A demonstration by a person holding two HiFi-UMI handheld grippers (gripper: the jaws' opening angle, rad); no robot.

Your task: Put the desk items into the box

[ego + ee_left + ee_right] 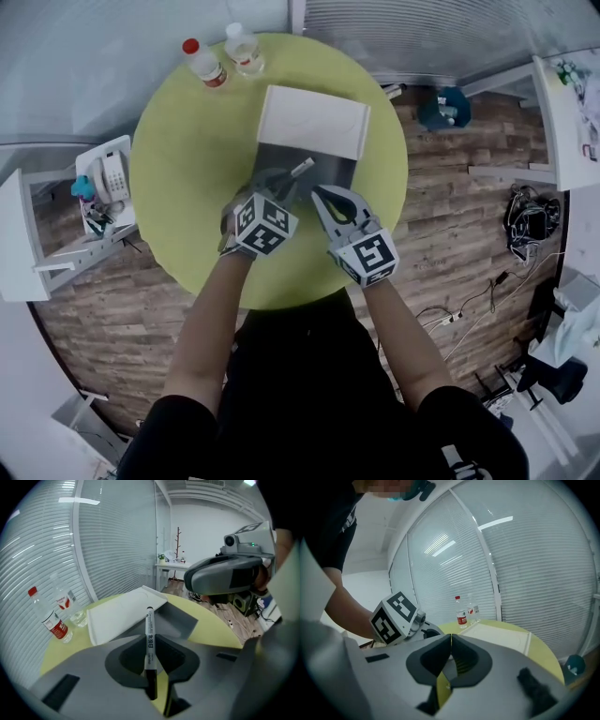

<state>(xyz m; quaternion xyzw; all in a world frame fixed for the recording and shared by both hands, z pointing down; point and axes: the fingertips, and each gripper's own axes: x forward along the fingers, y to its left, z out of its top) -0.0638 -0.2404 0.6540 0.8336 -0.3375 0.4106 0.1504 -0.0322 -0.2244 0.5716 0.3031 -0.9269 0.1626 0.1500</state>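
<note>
Left gripper (151,641): our jaws clamp a whiteboard marker (149,623), over the open box (312,120).
Right gripper (451,645): we see its jaws together, empty.
Surface (183,173): round, yellow-green.

Black shirt (300,375), grey left gripper (278,180) and right gripper (325,193), black-and-white marker cubes (264,226)

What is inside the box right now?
The box shows only bare grey floor; the marker in the left claw reaches over it. Its near end is covered by that claw and the right claw.
</note>
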